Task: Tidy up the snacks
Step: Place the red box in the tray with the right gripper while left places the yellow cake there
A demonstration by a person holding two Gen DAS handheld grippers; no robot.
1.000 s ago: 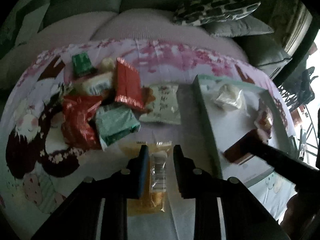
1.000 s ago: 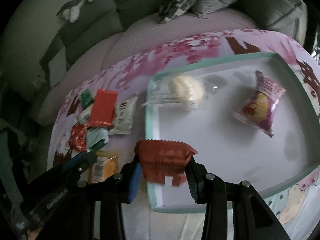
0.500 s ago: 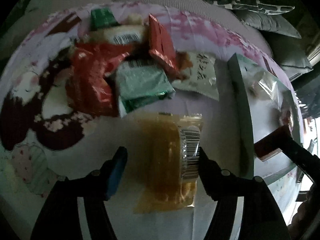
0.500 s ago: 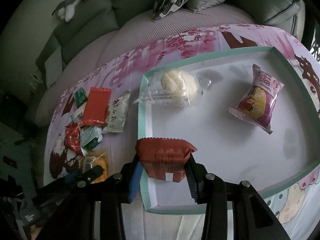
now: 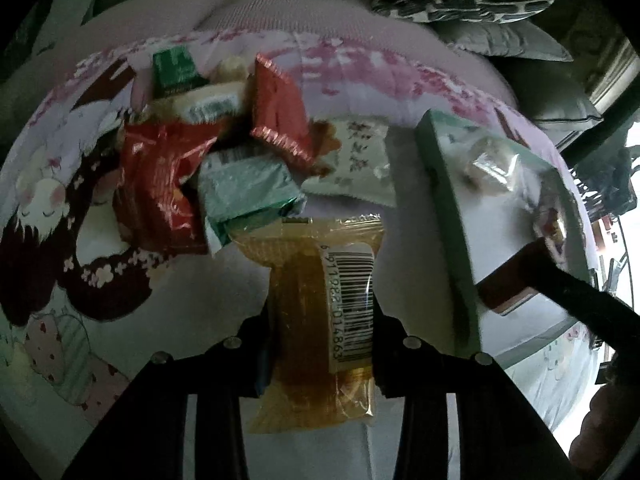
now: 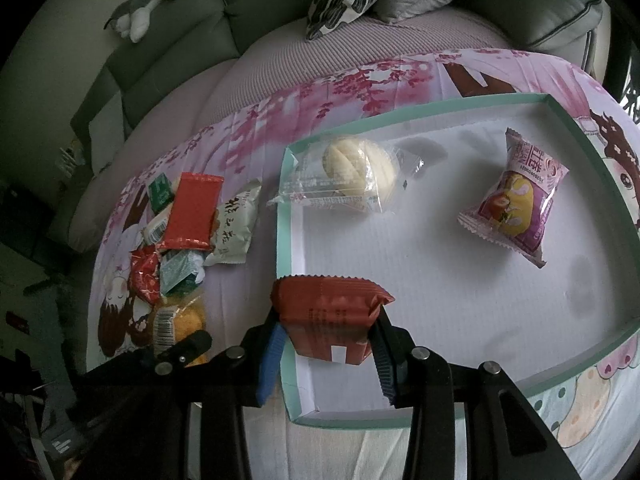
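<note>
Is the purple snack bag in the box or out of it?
In. The purple snack bag lies flat on the white floor of the teal-rimmed box, near its far right corner.

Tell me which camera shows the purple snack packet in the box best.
Right wrist view: the purple snack packet lies fully visible, flat in the box. The left wrist view catches only a blurred sliver of it at the box's far side.

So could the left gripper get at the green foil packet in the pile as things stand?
Probably not yet. The left gripper is closing, its jaws around the orange snack packet, so it has no room for another. The green foil packet lies just beyond, its top uncovered, wedged against the red crinkled packet.
</note>
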